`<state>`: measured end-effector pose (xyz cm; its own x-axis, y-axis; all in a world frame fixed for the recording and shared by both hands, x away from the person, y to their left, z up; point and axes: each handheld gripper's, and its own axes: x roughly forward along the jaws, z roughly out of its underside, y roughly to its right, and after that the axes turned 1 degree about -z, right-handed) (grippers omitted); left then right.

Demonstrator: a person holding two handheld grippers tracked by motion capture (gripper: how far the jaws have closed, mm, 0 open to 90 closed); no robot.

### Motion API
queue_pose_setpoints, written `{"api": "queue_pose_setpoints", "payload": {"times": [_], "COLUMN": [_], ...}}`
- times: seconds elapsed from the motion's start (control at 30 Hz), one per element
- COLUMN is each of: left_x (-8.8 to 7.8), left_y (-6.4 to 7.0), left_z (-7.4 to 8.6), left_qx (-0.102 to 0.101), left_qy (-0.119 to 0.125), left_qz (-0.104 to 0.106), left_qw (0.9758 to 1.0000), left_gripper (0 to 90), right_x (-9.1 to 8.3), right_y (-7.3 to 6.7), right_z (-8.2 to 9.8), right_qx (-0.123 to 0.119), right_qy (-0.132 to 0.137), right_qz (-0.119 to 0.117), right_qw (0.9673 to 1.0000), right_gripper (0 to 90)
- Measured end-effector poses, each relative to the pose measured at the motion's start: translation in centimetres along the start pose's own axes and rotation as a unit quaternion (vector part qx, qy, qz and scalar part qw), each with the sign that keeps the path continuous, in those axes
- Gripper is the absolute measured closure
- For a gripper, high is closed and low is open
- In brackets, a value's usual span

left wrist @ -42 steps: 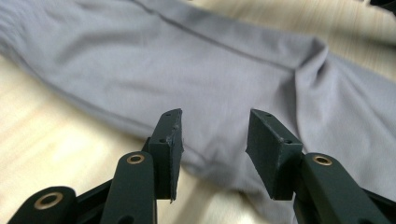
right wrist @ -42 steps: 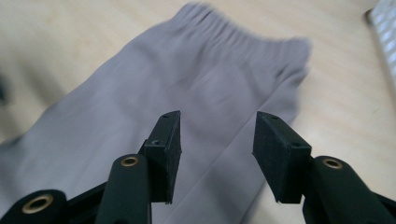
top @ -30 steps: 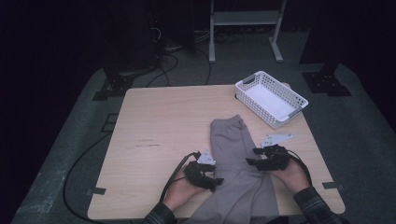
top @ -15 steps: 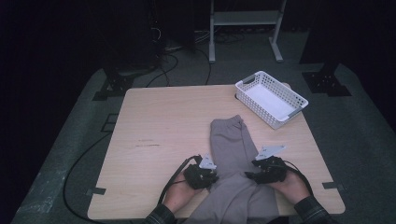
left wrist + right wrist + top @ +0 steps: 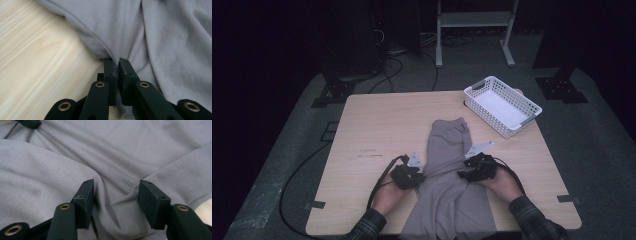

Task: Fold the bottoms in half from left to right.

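Note:
A grey garment (image 5: 447, 145) lies down the middle of the wooden table (image 5: 382, 120) and hangs over its near edge. At the cloth's left edge, my left gripper (image 5: 414, 175) is shut on a pinch of the garment (image 5: 162, 37); the jaws (image 5: 117, 67) meet with the hem squeezed between them. My right gripper (image 5: 468, 172) rests on the garment's right side. Its jaws (image 5: 115, 195) have just been closing a little but still stand apart, astride a raised fold of the cloth (image 5: 112, 150) without pressing it.
A white plastic basket (image 5: 502, 105) stands at the far right corner of the table. Bare wood stretches to the left of the garment. Black cables trail from both grippers, one looping off the table's left front. A metal stand (image 5: 474, 20) rises beyond the table.
The left gripper closed on the garment's left edge and drew it leftward. The right hand shifted left onto the cloth.

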<state>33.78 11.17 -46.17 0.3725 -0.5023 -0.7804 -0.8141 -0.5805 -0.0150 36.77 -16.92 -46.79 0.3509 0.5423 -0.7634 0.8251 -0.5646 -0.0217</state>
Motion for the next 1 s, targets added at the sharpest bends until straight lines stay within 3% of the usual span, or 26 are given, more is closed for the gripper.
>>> {"api": "queue_pose_setpoints", "payload": {"times": [0.1, 0.2, 0.3, 0.4, 0.47, 0.57, 0.63, 0.7, 0.73, 0.87, 1.0], "left_x": [-0.6, -0.7, -0.5, -0.5, -0.5, -0.4, -0.4, -0.4, -0.4, -0.5, -0.5], "left_y": [-0.8, -1.0, -0.9, -0.7, -0.7, -0.7, -0.8, -0.8, -0.9, -0.9, -1.0], "left_z": [0.9, 1.3, 1.2, 1.1, 1.1, 1.1, 1.0, 1.1, 1.1, 1.1, 1.1], "left_qx": [-0.014, -0.02, -0.02, -0.015, -0.018, -0.023, -0.023, -0.022, -0.022, -0.024, -0.027], "left_qy": [0.005, 0.013, 0.016, 0.012, 0.014, 0.017, 0.016, 0.015, 0.014, 0.015, 0.012], "left_qz": [-0.004, 0.008, 0.017, 0.017, 0.02, 0.027, 0.028, 0.029, 0.03, 0.031, 0.032], "left_qw": [0.9999, 0.9997, 0.9995, 0.9997, 0.9995, 0.9992, 0.9992, 0.9992, 0.9992, 0.9991, 0.999], "left_gripper": [85.2, 83.3, 83.0, 82.9, 82.8, 82.7, 82.7, 82.7, 82.7, 82.6, 82.7], "right_x": [0.0, -1.7, -3.1, -2.7, -1.8, -0.7, -0.1, 1.1, 1.5, 0.6, -1.1], "right_y": [0.3, 0.4, 0.2, -0.4, -0.6, -0.6, -0.9, -1.0, -1.0, -0.6, 0.4], "right_z": [-0.7, -0.8, -0.7, -0.6, -0.6, -1.0, -1.7, -2.0, -1.9, -0.9, 0.9], "right_qx": [0.014, 0.036, 0.038, 0.027, 0.028, 0.065, 0.067, 0.065, 0.064, 0.063, 0.077], "right_qy": [0.018, 0.041, 0.063, 0.053, 0.042, 0.054, 0.058, 0.03, 0.017, 0.009, 0.005], "right_qz": [-0.017, -0.027, -0.023, -0.025, -0.012, -0.003, 0.027, 0.052, 0.064, 0.081, 0.094], "right_qw": [0.9996, 0.9981, 0.997, 0.9979, 0.9987, 0.9964, 0.9957, 0.9961, 0.9958, 0.9947, 0.9926], "right_gripper": [44.7, 45.6, 48.0, 52.6, 54.5, 55.1, 56.5, 60.6, 67.1, 87.1, 87.8]}}
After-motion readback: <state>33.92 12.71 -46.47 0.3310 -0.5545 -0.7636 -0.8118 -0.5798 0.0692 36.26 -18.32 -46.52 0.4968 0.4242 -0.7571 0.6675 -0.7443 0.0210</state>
